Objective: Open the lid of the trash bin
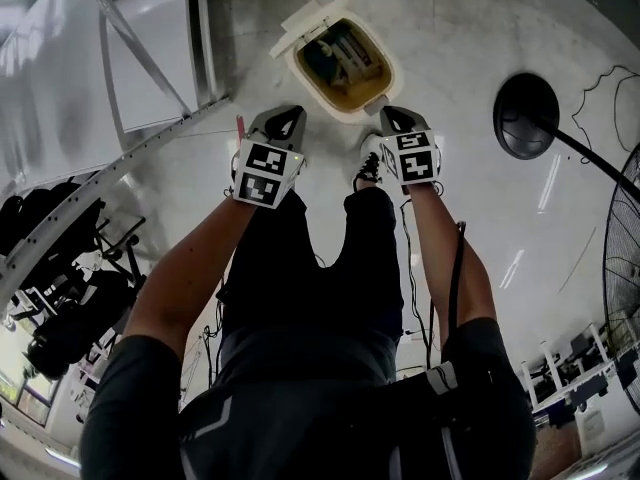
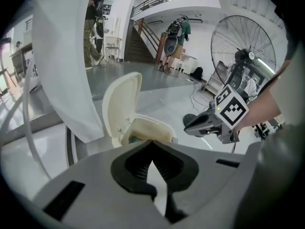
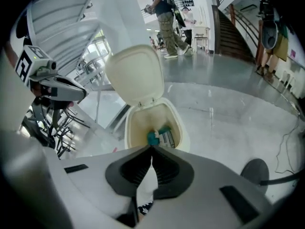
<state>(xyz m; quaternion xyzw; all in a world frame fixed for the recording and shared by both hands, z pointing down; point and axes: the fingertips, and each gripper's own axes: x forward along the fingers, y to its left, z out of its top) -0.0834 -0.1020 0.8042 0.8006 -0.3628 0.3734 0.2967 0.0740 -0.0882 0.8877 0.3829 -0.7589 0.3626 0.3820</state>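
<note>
- A cream trash bin (image 1: 352,109) is seen from above, standing on a pale, glossy floor (image 1: 460,28) just ahead of the person's feet.
- Its lid (image 3: 136,73) is raised on a hinge at the far rim and stands close to upright, so the mouth of the bin is fully exposed.
- Rubbish (image 3: 153,137), a teal piece and what looks like a printed carton, is seen lying inside.
- The left gripper (image 1: 290,116) is held just short of the near rim, on the left. Its jaws are closed tip to tip, with nothing caught between them.
- The right gripper (image 1: 392,116) is held beside it on the right, close to the rim. Its jaws are likewise drawn together and empty.
- Neither gripper is seen touching the bin or the lid.
- The opening is judged to be done already, since the lid is up and unsupported.
- Finishing well is judged to call for keeping both grippers low and clear of the lid's front edge, so that it is not knocked shut.
- If the lid should sag, a nudge on its inner face with closed jaws would be safer than a pinch.
- A dark round fan base (image 1: 525,116) is seen on the floor well to the right.
</note>
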